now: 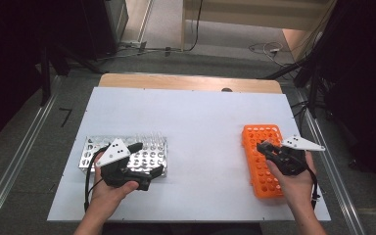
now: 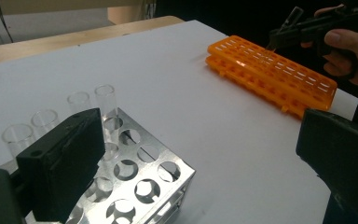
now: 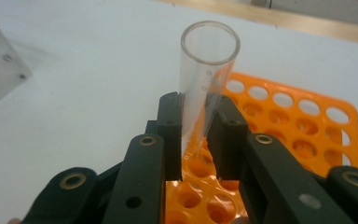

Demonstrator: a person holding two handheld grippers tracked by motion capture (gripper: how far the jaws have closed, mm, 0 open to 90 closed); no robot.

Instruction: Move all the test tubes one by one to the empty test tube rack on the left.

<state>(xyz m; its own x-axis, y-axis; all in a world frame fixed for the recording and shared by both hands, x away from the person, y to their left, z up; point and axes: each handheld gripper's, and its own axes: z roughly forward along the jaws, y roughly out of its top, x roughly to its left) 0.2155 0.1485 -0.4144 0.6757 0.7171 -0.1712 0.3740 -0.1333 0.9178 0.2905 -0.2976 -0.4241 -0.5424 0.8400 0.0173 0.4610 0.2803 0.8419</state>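
Note:
My right gripper [image 3: 198, 126] is shut on a clear glass test tube [image 3: 205, 79], held upright with its open mouth up. The tube's lower end hangs just over the holes of the orange tube rack [image 3: 298, 121], which lies at the table's right [image 1: 262, 161]. In the high view the right gripper [image 1: 264, 146] sits above that rack's middle. My left gripper [image 2: 200, 158] stands open, jaws wide apart, beside the metal tube rack [image 2: 140, 177] at the left [image 1: 93, 147]. Several clear tubes [image 2: 105, 100] stand in the metal rack's far rows.
A white board [image 1: 196, 117] covers the wooden table, with bare room between the two racks. The table's far edge [image 1: 191, 81] shows bare wood. Cables lie on the floor beyond it.

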